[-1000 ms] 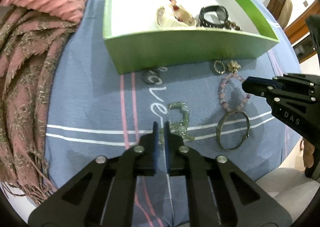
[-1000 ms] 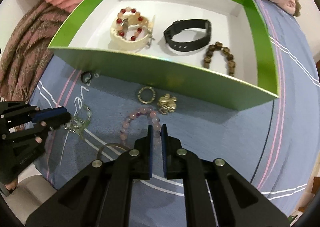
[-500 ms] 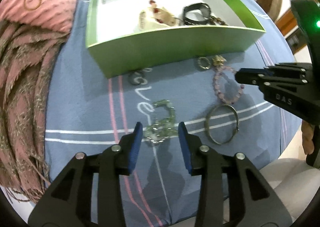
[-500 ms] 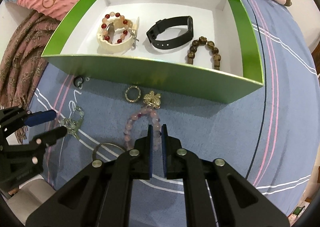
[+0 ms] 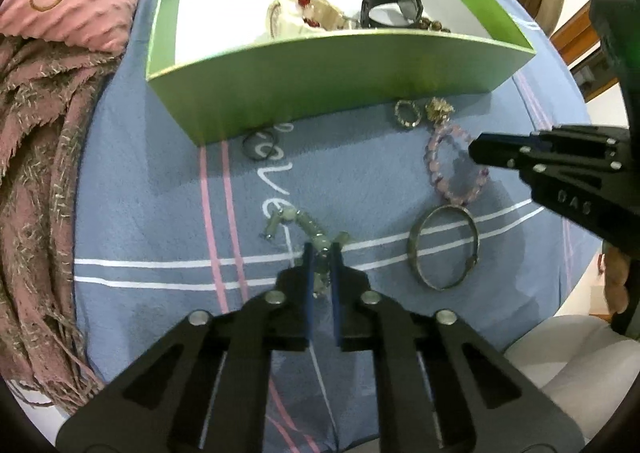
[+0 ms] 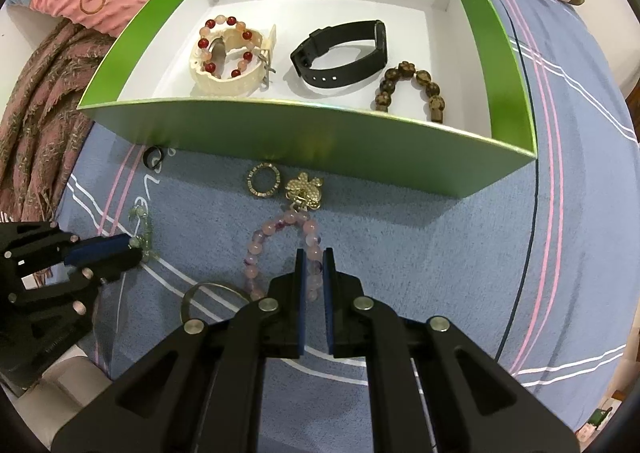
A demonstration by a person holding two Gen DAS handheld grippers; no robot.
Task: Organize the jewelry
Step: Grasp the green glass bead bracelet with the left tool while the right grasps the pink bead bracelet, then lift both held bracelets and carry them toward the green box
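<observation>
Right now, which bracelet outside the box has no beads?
The metal bangle: a plain ring, lying free beside the pink bead bracelet. The green bead bracelet is in the left gripper.

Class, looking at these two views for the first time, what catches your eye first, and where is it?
The bright green box dominates the top, holding a black watch band. Below it on the blue bedsheet, the left gripper pinches a pale green bracelet, and the right gripper a pink bead bracelet.
</observation>
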